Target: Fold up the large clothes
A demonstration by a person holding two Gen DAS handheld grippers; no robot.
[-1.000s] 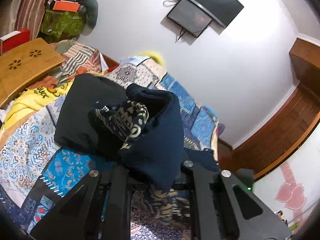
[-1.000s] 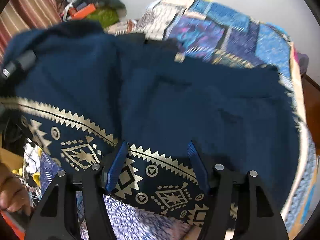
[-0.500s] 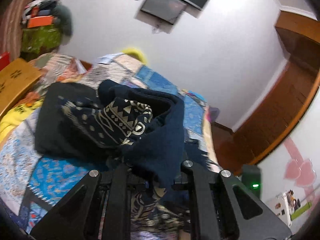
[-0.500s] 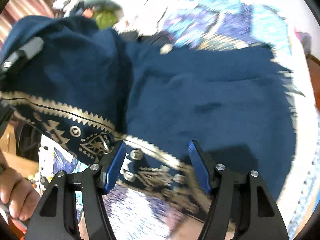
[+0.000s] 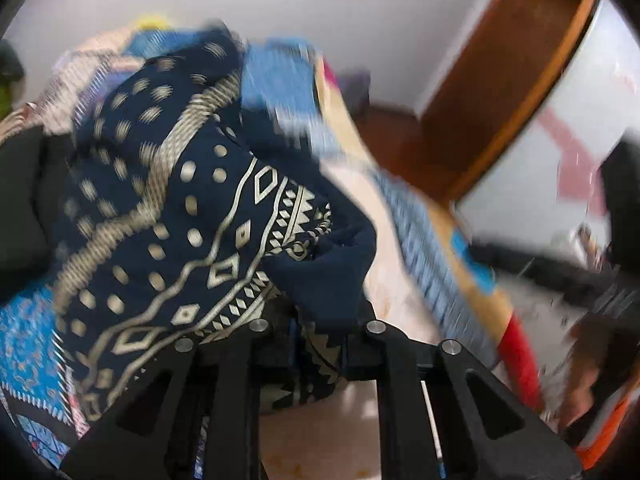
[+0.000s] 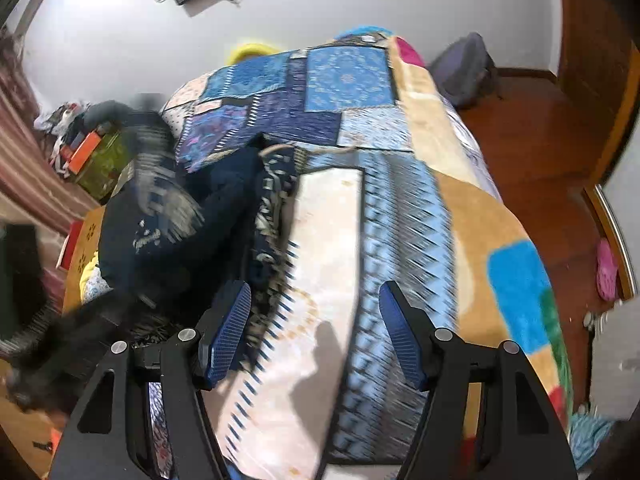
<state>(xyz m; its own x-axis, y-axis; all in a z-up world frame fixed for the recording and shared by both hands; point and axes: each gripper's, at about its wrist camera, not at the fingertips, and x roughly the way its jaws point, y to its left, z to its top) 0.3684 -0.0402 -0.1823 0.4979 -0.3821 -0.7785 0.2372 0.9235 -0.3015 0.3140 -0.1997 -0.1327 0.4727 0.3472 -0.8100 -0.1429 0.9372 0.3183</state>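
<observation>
Navy garment (image 5: 168,216): soft, floppy, prob light; best taken at printed hem.
L gripper (image 5: 316,344): clamped on it.
R gripper (image 6: 314,332): jaws apart, nothing held.

Garment (image 6: 224,208) on bedspread (image 6: 360,128) — left of right gripper (image 6: 316,336).

Bare bedspread (image 6: 332,240) lies open rightward; the bunched navy garment (image 6: 192,232) crowds its left.
</observation>
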